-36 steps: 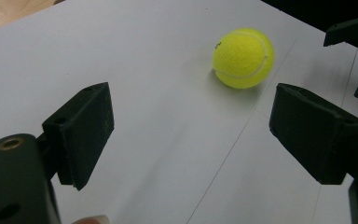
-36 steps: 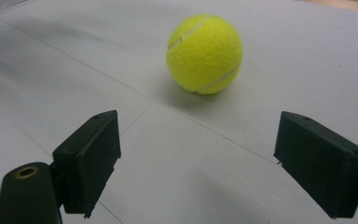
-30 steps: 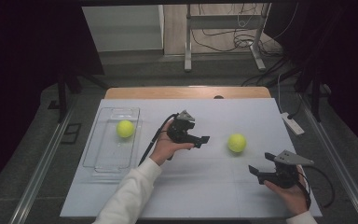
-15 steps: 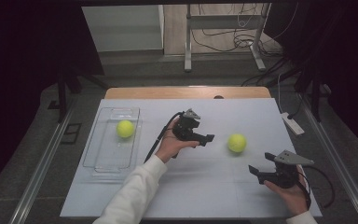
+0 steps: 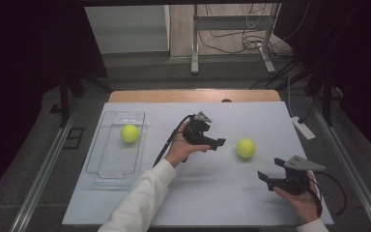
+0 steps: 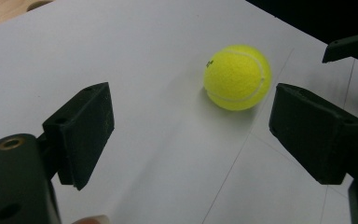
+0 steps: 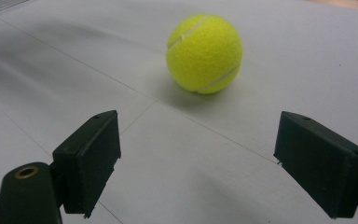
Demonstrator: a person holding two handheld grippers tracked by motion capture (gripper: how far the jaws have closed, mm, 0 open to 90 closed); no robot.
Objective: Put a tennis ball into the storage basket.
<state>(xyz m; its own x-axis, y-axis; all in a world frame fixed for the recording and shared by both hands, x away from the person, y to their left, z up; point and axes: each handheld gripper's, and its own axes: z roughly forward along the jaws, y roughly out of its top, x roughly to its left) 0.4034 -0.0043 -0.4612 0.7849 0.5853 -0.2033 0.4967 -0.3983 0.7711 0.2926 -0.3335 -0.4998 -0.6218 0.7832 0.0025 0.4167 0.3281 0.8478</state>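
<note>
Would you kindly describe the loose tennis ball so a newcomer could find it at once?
On the white table, look right of centre, between the left gripper and the right gripper. The tennis ball lies there on bare tabletop, while its twin sits inside the clear tray.

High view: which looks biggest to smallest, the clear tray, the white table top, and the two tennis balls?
1. White table top
2. Clear tray
3. The tennis ball on the table and the tennis ball in the tray look about alike; I would not rank them.
</note>
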